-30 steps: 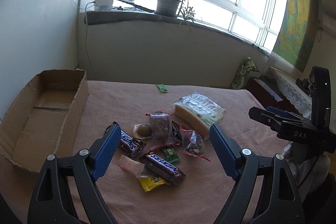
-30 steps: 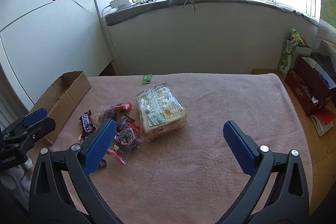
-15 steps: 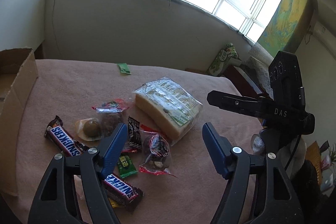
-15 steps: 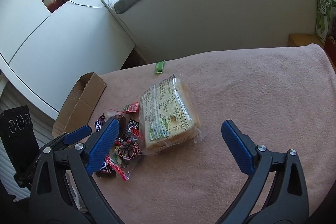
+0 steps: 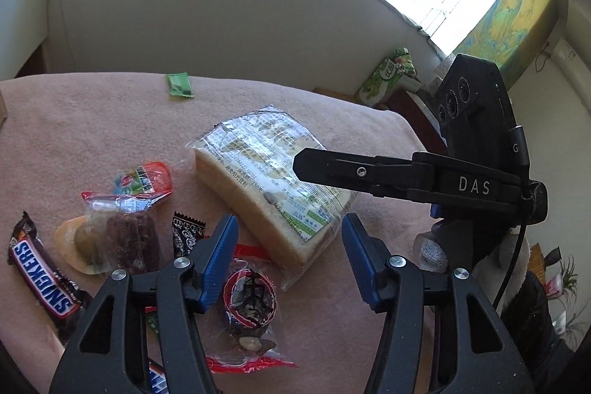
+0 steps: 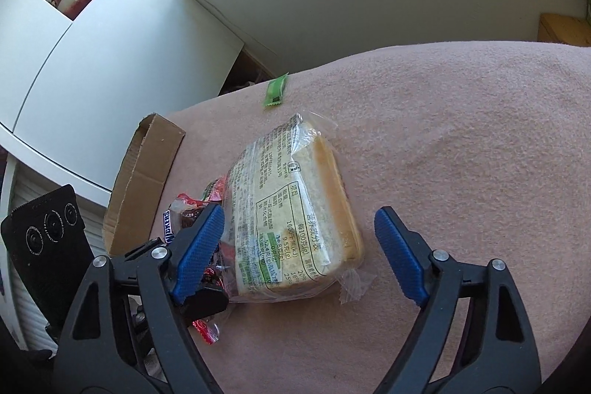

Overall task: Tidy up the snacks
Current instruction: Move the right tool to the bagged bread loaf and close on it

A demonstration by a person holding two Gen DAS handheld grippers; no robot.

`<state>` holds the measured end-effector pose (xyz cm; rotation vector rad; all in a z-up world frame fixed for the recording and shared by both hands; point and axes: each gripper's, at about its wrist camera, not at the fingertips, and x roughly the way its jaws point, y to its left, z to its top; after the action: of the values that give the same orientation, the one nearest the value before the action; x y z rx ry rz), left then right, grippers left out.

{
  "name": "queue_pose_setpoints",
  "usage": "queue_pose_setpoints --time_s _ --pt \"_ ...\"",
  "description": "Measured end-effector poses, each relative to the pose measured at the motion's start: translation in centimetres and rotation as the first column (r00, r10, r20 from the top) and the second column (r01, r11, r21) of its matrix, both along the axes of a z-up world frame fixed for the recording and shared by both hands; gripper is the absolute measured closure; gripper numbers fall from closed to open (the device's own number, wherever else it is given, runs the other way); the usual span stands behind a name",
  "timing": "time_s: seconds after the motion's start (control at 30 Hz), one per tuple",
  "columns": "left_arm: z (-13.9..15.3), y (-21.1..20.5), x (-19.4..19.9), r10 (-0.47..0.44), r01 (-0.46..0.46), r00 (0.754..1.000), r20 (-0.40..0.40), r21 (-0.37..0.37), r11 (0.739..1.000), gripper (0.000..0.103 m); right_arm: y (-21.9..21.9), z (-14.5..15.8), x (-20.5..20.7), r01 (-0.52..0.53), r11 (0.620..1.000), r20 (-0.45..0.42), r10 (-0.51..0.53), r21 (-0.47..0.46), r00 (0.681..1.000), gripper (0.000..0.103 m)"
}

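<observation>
A bagged loaf of sliced bread (image 5: 273,172) lies on the pink cloth; it also shows in the right wrist view (image 6: 295,209). My left gripper (image 5: 290,255) is open, its jaws just short of the loaf's near corner. My right gripper (image 6: 299,250) is open with its jaws standing either side of the loaf's near end; its arm crosses over the loaf in the left wrist view. Left of the loaf lie a Snickers bar (image 5: 40,272), a round-label snack bag (image 5: 251,301), a dark meat snack (image 5: 127,239) and other small packets.
A small green packet (image 5: 179,85) lies alone at the far side of the cloth (image 6: 461,135). An open cardboard box (image 6: 147,168) stands at the cloth's left edge. A wall and windowsill run behind; a white cabinet (image 6: 110,69) is beyond the box.
Both grippers have moved forward and down toward the bread loaf. The right gripper's jaws now straddle its near end. Both stayed open.
</observation>
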<state>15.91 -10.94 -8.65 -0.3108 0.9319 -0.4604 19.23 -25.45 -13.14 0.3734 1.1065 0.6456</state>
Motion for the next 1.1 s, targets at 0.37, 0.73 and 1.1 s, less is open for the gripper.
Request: queue_pose_setpoints --time_s 0.37,0.73,1.1 --pt "-0.9 -0.3 1.6 -0.015 0.015 1.000 -0.019 -0.018 1.000 0.050 -0.2 -0.7 0.7 -0.019 1.000 -0.044 0.020 0.023 0.999 0.032" --pt "-0.3 -0.9 1.9 -0.033 0.033 0.999 0.015 -0.001 0.999 0.050 -0.6 -0.5 0.3 -0.005 1.000 -0.065 0.007 0.021 0.998 0.037" --pt "1.2 0.7 -0.2 -0.022 0.023 0.997 0.079 -0.010 1.000 0.050 0.2 1.8 -1.0 -0.013 1.000 -0.023 0.013 0.019 1.000 0.039"
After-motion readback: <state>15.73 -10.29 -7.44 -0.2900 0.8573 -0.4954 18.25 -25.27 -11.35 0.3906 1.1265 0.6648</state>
